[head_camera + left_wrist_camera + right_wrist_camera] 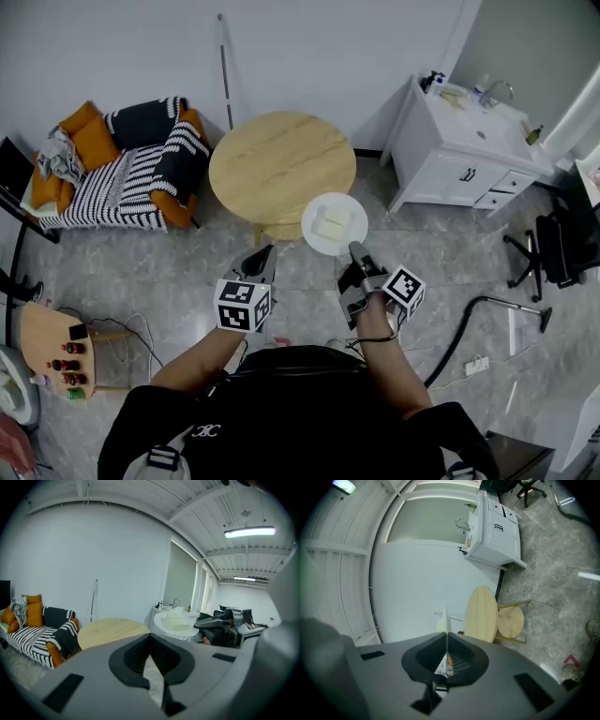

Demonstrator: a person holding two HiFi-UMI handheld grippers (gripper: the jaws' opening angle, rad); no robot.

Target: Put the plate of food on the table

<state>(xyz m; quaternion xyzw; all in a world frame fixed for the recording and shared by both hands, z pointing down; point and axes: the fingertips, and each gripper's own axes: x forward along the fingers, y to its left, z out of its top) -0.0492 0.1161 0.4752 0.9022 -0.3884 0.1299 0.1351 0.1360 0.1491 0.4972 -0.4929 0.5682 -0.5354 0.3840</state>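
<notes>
Right claw (355, 250) on round white plate (317, 208)

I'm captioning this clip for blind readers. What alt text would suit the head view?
Seen from above, a person's right gripper holds a white plate with a pale block of food by its rim, close to a round wooden table. The left gripper is empty; a striped sofa stands left.

Round pale-wood table (281, 164) on grey marbled floor (441, 253), sofa (122, 178) alongside
</notes>
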